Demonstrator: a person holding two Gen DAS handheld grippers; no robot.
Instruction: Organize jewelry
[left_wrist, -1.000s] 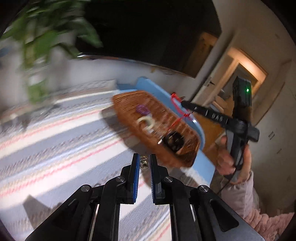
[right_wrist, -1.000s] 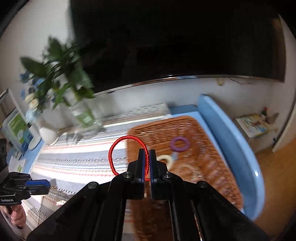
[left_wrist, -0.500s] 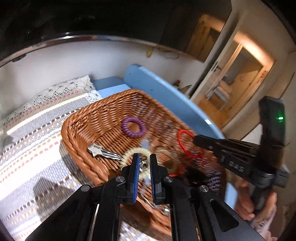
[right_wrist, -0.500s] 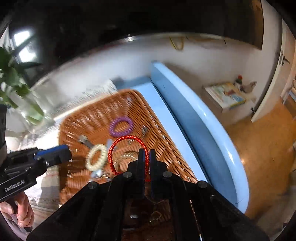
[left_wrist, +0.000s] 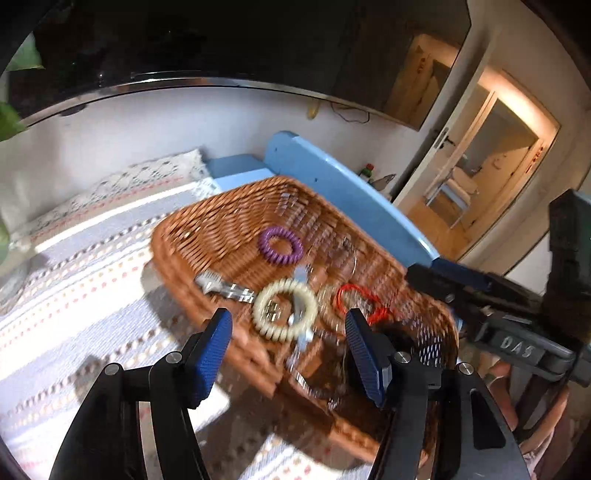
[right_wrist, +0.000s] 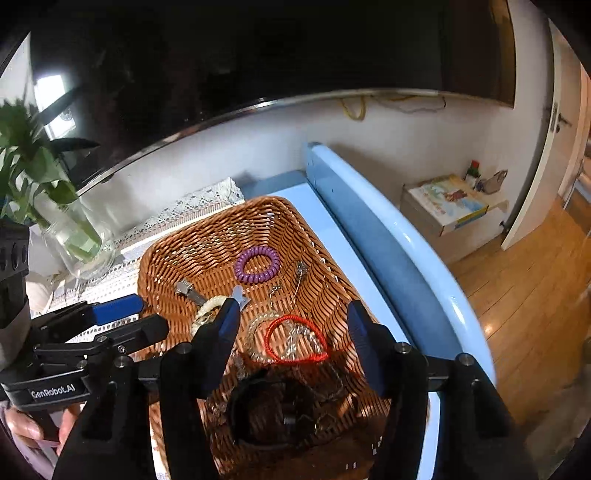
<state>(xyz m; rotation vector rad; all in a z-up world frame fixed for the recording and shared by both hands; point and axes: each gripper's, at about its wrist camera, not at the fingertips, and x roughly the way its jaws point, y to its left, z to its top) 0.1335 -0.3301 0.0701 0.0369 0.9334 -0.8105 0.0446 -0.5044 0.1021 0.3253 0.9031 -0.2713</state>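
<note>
A brown wicker basket (right_wrist: 207, 236) (left_wrist: 192, 236) holds the jewelry. In it lie a purple coil bracelet (right_wrist: 257, 264) (left_wrist: 280, 245), a cream bead bracelet (left_wrist: 284, 309) (right_wrist: 207, 308), a red cord loop (right_wrist: 295, 343) (left_wrist: 356, 301), a silver key (left_wrist: 221, 287) (right_wrist: 188, 290) and thin chains (right_wrist: 291, 280). A dark band (right_wrist: 258, 406) lies at the near end. My left gripper (left_wrist: 290, 328) is open and empty above the basket's near rim. My right gripper (right_wrist: 291, 332) is open and empty above the red cord.
The basket sits on a striped cloth (left_wrist: 74, 295) with a lace edge (right_wrist: 192, 203), beside a blue raised board (right_wrist: 388, 258). A glass vase with green stems (right_wrist: 74, 240) stands at the left. A low box with books (right_wrist: 443, 206) and wooden floor lie to the right.
Both grippers have opened. The red cord has dropped from the right gripper into the basket, and the small piece from the left gripper has gone into the basket too.
</note>
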